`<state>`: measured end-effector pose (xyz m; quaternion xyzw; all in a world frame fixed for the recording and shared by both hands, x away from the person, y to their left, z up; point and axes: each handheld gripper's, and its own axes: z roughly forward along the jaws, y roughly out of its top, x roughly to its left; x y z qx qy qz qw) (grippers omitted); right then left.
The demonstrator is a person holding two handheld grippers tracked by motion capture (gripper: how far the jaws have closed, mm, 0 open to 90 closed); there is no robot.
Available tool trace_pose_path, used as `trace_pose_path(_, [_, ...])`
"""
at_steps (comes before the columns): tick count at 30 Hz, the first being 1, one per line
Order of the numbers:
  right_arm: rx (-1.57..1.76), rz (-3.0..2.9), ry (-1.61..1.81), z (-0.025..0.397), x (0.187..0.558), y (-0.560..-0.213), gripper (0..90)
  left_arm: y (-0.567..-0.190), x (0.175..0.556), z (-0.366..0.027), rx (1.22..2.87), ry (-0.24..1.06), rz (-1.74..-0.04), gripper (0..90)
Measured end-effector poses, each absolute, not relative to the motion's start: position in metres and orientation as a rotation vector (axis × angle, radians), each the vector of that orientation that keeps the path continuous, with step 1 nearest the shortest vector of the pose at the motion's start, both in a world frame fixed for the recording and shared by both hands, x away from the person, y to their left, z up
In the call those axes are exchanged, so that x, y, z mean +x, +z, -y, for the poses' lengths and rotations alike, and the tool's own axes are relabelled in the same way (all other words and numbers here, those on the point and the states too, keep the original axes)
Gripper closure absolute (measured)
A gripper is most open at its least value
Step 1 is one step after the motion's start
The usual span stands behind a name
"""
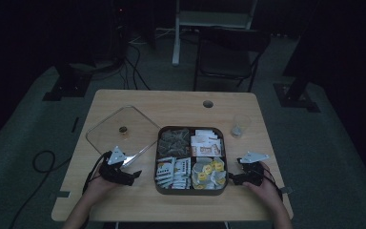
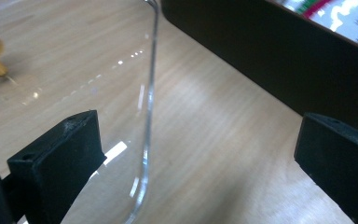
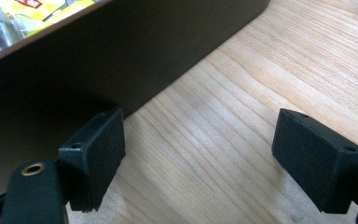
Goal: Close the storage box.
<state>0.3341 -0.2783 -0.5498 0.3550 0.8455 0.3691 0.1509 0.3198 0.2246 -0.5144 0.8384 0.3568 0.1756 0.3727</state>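
Observation:
A dark square box (image 1: 191, 191) with four compartments of tea bags and sachets sits at the middle of the wooden table (image 1: 171, 102). A clear glass lid (image 1: 106, 131) with a small wooden knob (image 1: 122, 130) lies flat to its left. My left gripper (image 1: 134, 177) rests open on the table between lid and box; in the left gripper view the lid's edge (image 2: 148, 121) runs between the jaws and the box wall (image 2: 261, 60) stands beyond. My right gripper (image 1: 230, 180) is open by the box's right side, with the box wall (image 3: 98, 60) at its left and nothing held.
A clear glass cup (image 1: 239, 126) stands right of the box toward the back. A round hole (image 1: 208, 103) is in the table near its far edge. A dark chair (image 1: 228, 57) and cables lie on the floor behind the table.

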Motion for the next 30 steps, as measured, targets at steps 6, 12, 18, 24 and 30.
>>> trace_pose_path(6, [1.018,-2.428,1.059,0.278,0.334,-0.55,16.8,-0.512,0.331,-0.231,2.109,0.493,-0.974,1.4])
trace_pose_path(12, [1.02,-2.429,1.059,0.278,0.334,-0.55,16.8,-0.511,0.345,-0.238,2.077,0.54,-1.02,1.4])
trace_pose_path(18, [1.019,-2.428,1.06,0.278,0.334,-0.55,16.9,-0.512,0.36,-0.241,2.059,0.566,-1.051,1.5])
trace_pose_path(24, [1.018,-2.428,1.06,0.278,0.334,-0.55,16.8,-0.515,0.374,-0.245,2.032,0.563,-1.078,1.5])
trace_pose_path(30, [1.019,-2.428,1.059,0.278,0.334,-0.55,16.8,-0.519,0.39,-0.25,2.007,0.556,-1.129,1.5])
